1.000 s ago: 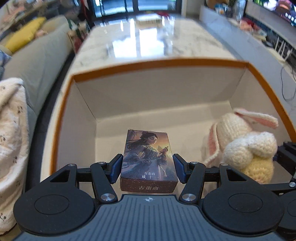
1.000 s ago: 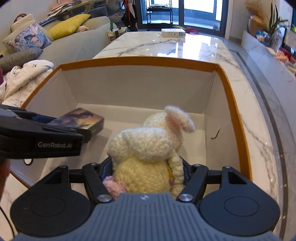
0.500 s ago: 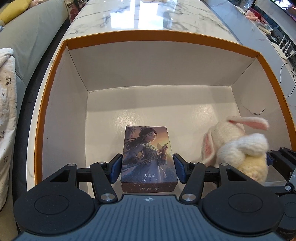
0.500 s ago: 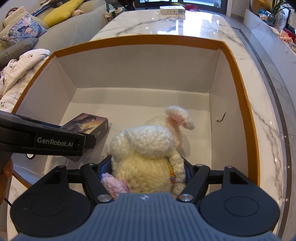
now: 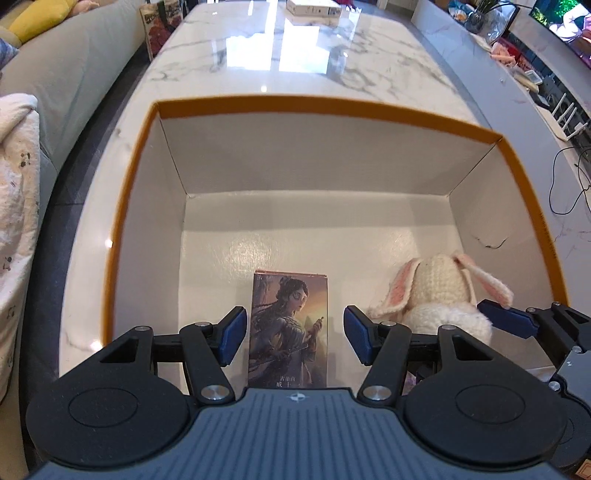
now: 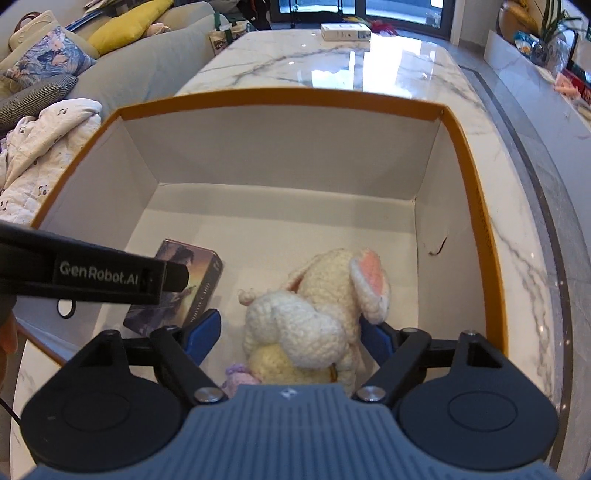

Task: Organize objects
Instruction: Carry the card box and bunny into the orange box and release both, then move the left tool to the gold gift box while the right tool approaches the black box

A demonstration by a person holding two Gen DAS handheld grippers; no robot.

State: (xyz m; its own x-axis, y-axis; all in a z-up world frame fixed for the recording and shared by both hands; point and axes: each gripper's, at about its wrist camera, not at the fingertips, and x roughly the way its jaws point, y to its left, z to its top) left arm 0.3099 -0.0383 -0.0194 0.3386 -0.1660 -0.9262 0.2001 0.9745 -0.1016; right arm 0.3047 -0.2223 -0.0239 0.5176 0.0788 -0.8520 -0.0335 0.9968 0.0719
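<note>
Between your left claw's (image 5: 291,334) blue pads, the illustrated card box (image 5: 288,332) lies flat on the floor of the orange-rimmed carton (image 5: 122,229). There is a clear gap on each side, so this claw is released and grips nothing. The box is stiff and probably light, with smooth printed faces that may slip; if you must move it again, pinch its two long edges near the middle rather than its glossy top.

At about 3 o'clock from there, your right claw (image 6: 291,338) has just been opening. The crocheted bunny (image 6: 317,317) sits between its jaws on the carton floor. The left pad stands clear of the yarn; the right pad is half hidden behind the ear, but the toy looks let go. It is soft, squashy and light, so it will sag and roll rather than stand firm. Take it round the plump body, not by an ear, which would stretch or swing.

Further out, the carton's white walls enclose both things, the card box toward 9 o'clock of the bunny and just apart from it. The carton rests on the marble worktop (image 5: 288,74), with a small white box (image 6: 345,31) at 12 o'clock on the far end and a grey sofa (image 6: 147,70) beyond the left edge.
</note>
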